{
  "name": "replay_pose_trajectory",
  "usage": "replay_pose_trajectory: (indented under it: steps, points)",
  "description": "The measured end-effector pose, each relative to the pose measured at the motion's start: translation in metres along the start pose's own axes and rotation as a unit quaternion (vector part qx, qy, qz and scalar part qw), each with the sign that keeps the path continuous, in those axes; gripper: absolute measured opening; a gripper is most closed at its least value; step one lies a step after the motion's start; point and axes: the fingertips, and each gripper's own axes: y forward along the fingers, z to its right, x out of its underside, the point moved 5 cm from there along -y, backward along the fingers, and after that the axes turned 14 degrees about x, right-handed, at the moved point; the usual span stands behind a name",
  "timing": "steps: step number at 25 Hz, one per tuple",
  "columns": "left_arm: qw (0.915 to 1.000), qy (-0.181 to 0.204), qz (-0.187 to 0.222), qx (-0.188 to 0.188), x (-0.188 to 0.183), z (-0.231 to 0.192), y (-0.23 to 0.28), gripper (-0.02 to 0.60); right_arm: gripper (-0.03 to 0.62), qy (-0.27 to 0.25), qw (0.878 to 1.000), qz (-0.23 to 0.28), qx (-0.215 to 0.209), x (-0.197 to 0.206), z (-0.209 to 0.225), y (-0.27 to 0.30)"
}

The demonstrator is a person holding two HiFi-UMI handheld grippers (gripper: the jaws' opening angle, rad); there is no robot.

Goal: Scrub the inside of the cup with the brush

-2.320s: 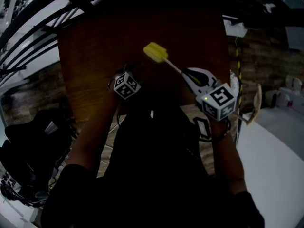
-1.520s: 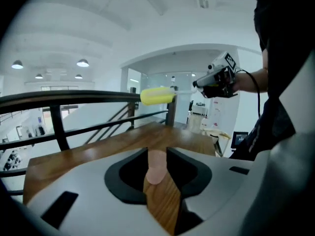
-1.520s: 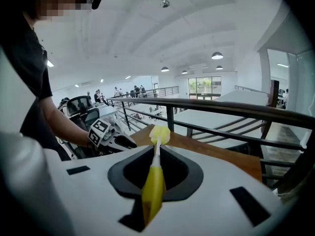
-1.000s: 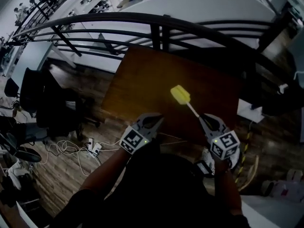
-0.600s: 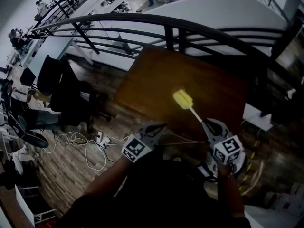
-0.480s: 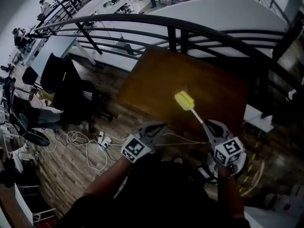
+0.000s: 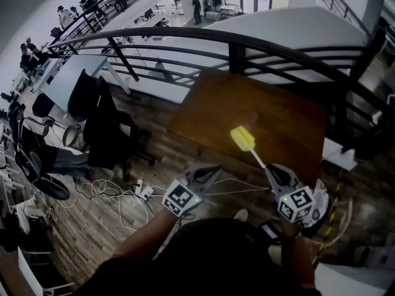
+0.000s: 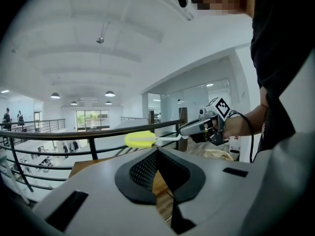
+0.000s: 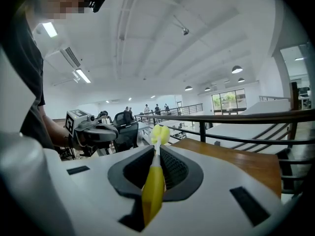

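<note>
Left tongs [image 7: 208, 171]: shut, empty, presumably free to take the cup; no cup shows in any view. Right tongs [image 7: 271, 171]: clamped on the handle of the brush [image 7: 242, 139], yellow sponge head ahead, ready to scrub. Office chair [image 7: 102, 125]: far left of both tongs. Worktop [image 7: 284, 116]: ahead, unobstructed. Railing [image 7: 185, 39]: beyond the worktop.
</note>
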Motion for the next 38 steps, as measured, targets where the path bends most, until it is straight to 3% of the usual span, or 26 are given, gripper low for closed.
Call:
replay_pose_trajectory:
  steps: [9,15,20,25,30,38]
  points:
    - [0.9993,-0.003,0.000,0.039,0.051,0.035,-0.124,-0.006,0.044,0.009,1.000,0.014,0.015,0.027,-0.149,-0.005]
    - [0.9984,-0.011,0.000,0.056,0.090,0.034,-0.153,-0.006,0.044,0.011,1.000,0.020,0.017,0.051,-0.197,0.007]
    - [0.9975,-0.002,0.019,0.068,0.067,0.093,-0.194,-0.006,0.044,-0.004,0.999,0.027,0.028,0.037,-0.247,-0.057]
    - [0.9977,-0.008,0.040,0.055,0.054,0.126,-0.209,-0.006,0.044,-0.013,0.999,0.031,0.030,0.031,-0.263,-0.097]
    - [0.9977,-0.023,0.045,0.046,0.066,0.158,-0.200,-0.006,0.044,-0.017,0.999,0.034,0.012,0.047,-0.271,-0.116]
    - [0.9966,-0.045,0.063,0.029,0.062,0.282,-0.201,-0.006,0.044,-0.022,0.999,0.035,0.015,0.080,-0.300,-0.238]
